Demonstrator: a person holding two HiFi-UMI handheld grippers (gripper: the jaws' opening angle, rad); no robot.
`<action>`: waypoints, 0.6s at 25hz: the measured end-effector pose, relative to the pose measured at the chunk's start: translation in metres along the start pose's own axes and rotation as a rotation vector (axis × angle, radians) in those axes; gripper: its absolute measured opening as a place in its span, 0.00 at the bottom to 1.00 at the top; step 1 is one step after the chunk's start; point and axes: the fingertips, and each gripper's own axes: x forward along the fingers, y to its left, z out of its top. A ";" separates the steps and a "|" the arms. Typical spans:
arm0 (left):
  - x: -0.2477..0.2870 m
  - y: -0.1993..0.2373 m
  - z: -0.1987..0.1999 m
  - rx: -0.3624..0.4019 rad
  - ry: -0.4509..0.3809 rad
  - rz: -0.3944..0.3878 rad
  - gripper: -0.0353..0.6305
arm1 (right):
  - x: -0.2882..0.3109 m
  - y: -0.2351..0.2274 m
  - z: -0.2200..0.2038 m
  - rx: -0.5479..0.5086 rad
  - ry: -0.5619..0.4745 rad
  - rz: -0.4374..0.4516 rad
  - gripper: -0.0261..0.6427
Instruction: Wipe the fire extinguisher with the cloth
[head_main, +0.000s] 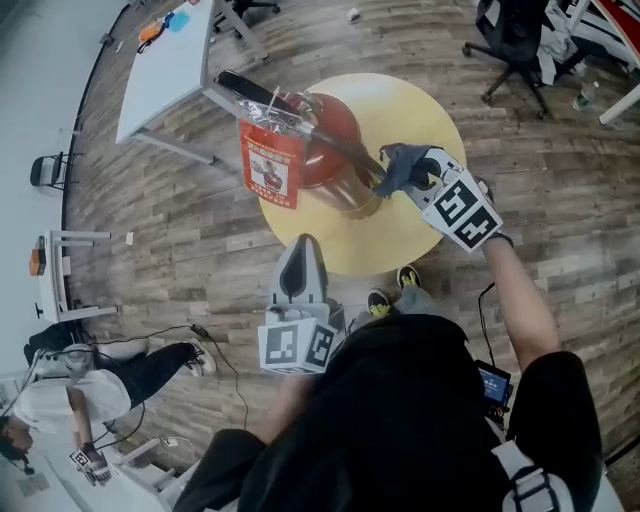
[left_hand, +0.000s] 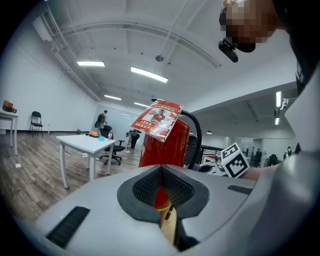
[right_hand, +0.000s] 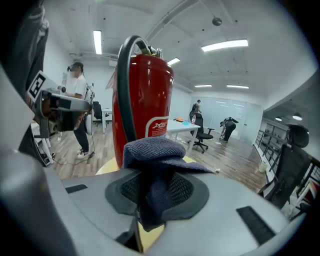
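Currently the right claw (head_main: 412, 178) is clamped on the cloth (head_main: 397, 160), right by the fire extinguisher (head_main: 328, 140), upright on the round worktop (head_main: 425, 112). Left claw (head_main: 301, 262) is together, empty, held back. Suggest pressing the cloth flat and using long strokes; watch for tipping.

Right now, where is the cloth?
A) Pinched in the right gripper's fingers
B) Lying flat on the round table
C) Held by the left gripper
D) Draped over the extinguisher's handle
A: the right gripper view shows the dark blue cloth clamped in the fingers of the right gripper, in front of the red fire extinguisher, while the left gripper is shut on nothing.
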 end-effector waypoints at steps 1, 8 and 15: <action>0.001 0.002 -0.001 0.005 0.008 0.018 0.09 | 0.005 -0.005 0.002 -0.041 -0.010 -0.001 0.17; 0.006 0.017 -0.003 0.016 0.020 0.135 0.09 | -0.025 -0.013 0.126 -0.646 -0.168 0.019 0.17; 0.017 0.020 -0.010 0.004 0.032 0.178 0.09 | 0.036 -0.009 0.048 -0.785 0.010 0.163 0.17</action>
